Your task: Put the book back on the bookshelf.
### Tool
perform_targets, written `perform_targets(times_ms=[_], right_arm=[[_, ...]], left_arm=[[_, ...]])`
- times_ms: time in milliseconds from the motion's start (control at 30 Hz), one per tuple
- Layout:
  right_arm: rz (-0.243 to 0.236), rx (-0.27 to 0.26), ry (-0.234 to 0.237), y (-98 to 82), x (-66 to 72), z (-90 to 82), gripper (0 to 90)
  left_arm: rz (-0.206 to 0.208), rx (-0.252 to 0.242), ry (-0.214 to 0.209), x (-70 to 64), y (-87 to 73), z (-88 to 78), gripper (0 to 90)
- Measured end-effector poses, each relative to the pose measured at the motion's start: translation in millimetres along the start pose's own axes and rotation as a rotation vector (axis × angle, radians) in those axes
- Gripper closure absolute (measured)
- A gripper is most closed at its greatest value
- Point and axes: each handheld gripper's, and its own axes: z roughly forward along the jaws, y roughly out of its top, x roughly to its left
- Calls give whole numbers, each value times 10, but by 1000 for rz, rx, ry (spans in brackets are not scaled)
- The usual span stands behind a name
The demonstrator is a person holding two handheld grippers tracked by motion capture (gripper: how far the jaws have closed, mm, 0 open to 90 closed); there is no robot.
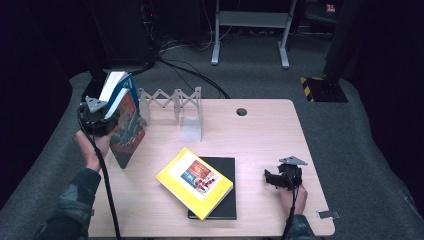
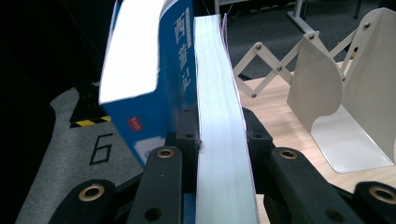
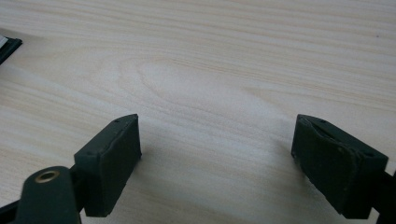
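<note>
Your left tongs (image 2: 219, 140) clamp an upright book (image 2: 219, 93), its long axis rising ahead of them, the folding rack (image 1: 172, 102) just right; your right tongs (image 3: 217, 158) gape empty.

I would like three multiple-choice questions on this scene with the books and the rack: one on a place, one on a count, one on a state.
1. Where does the yellow book lie?
A. on the black book
B. inside the folding rack
C. on the floor

2. How many books lie flat on the table?
A. one
B. two
C. four

3. What state is the left gripper in?
A. wide open above the table
B. shut on nothing
C. shut on the upright book

Key: 1 A, the yellow cover overlaps the black one; 2 B, yellow and black; 3 C, both jaws press the page block in the left gripper view.
</note>
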Motion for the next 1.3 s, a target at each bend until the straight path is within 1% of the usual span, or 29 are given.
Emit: perform_targets(times_ms=[67,167,233,367,467,500,533,567,600,667,700,733,833,867,900,967,1033,1067,1100,1133,1167,1200,1233,1300], right_arm=[[0,0,0,0,0,0,148],[0,0,0,0,0,0,149],[1,-1,1,0,-1,0,149],[1,-1,0,-1,-1,-1,149],[3,1,-1,-1,2,-2,149],[0,0,0,-1,0,0,149],[0,0,-1,-1,0,0,149],[0,0,-1,0,-1,0,149],[1,0,-1,0,0,0,149],[1,0,-1,0,0,0,149],[0,0,-1,0,0,0,149],[0,0,-2,0,0,0,149],[5,2,-3,-1,5,-2,149],[2,1,-3,0,3,-1,149],[0,0,-2,0,1,0,149],[2,1,-3,0,3,-1,149],[0,0,-2,0,0,1,149],[0,0,-2,0,1,0,149],[0,0,-2,0,0,0,149],[0,0,-2,0,1,0,149],[0,0,-2,0,1,0,149],[0,0,-2,0,0,1,151],[1,-1,-3,0,0,0,153],[2,-1,-4,-1,0,0,153]], left_arm=[[-4,-18,6,-14,51,4,743],[-8,-33,8,-28,136,18,743],[-16,-43,17,-37,182,46,743],[-17,-38,45,-41,239,122,742],[-13,-28,67,-19,257,172,742],[-19,-33,72,-15,258,197,742],[-23,-29,75,-5,262,213,742],[-29,-40,85,-3,261,237,742],[-28,-28,86,4,267,246,742],[-50,-36,84,20,271,301,741],[-55,-31,84,25,274,321,742],[-69,-40,85,27,271,348,741],[-93,-47,77,24,273,414,742],[-94,-36,73,20,280,429,742],[-103,-51,72,12,281,463,741],[-109,-42,68,3,295,498,741],[-111,-53,67,-17,306,554,741],[-107,-49,65,-22,316,576,741],[-114,-56,66,-31,322,596,741],[-113,-60,69,-31,331,614,741],[-116,-53,68,-36,344,623,742],[-121,-68,71,-38,347,646,741],[-123,-62,71,-42,361,662,741],[-129,-74,75,-51,381,699,741]])
